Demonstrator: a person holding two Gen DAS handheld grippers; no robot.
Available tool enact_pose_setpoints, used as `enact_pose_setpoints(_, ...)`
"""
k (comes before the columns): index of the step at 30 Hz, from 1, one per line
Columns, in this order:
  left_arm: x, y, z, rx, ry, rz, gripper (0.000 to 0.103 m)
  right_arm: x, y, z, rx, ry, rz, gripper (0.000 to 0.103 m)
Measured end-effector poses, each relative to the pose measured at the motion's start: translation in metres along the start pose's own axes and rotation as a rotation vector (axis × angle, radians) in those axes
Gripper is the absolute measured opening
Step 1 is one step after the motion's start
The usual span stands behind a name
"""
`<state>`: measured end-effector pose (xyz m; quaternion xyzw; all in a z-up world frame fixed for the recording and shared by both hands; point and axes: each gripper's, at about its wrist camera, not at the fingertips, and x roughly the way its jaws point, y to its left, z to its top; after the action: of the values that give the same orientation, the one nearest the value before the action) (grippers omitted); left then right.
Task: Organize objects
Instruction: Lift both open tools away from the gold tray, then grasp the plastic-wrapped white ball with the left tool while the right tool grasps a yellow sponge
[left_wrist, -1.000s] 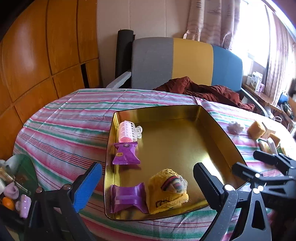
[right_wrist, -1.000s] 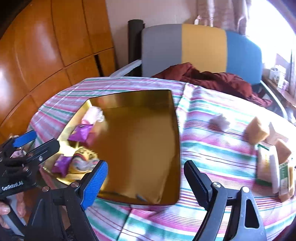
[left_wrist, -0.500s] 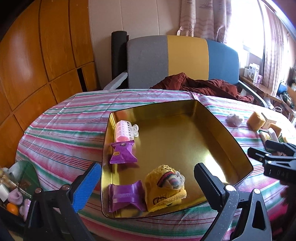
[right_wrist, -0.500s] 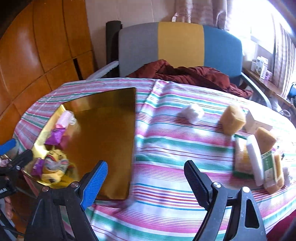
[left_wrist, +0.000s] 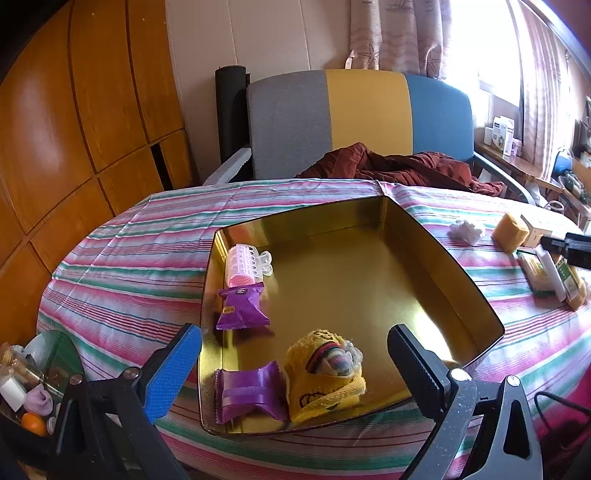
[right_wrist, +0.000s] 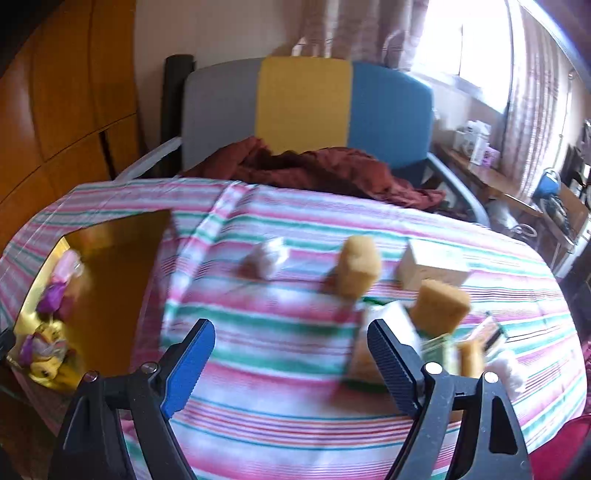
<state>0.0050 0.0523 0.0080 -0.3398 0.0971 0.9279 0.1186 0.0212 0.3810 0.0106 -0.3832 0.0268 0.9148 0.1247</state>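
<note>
- Holding my left tool (left_wrist: 291, 363) over the near edge of the shallow gold metal tray (left_wrist: 476, 291), jaws apart and empty.
- Inside the tray, along its left side, lie a pink hair roller (left_wrist: 242, 265), two purple snack packets (left_wrist: 242, 304) and a rolled yellow knitted cloth (left_wrist: 325, 373).
- My right tool (right_wrist: 291, 360) hangs over the pink-and-green striped worktop (right_wrist: 258, 417), jaws wide apart with nothing between them.
- Loose things wait beside it, well apart from the tray: a crumpled white wad (right_wrist: 267, 256), two tan sponge blocks (right_wrist: 360, 266), a small pale carton (right_wrist: 430, 264) and a blurred heap of packets (right_wrist: 443, 343).
- Risk: that heap is crowded, so closing on one piece could drag or topple its neighbours.
- Risk: the sponges look soft and may squash or slip out of a shallow bite.
- Risk: the right view is smeared, so my aim could be off.
</note>
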Motion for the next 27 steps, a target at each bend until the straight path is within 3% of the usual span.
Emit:
enact_pose_setpoints(15,0.002,-0.024,0.005,0.071,0.013,-0.011,0.101,0.016,-0.095,0.022,0.112,-0.057,-0.150,0.086)
enact_pose_setpoints(21,0.004,-0.040,0.021,0.111,0.009,-0.052,0.101,0.023,-0.123,0.018,0.241,-0.053,-0.120,0.086)
enact_pose_setpoints(27,0.012,-0.071,0.048,0.139,0.004,-0.122,0.101,0.020,-0.131,0.017,0.288,-0.061,-0.094,0.086)
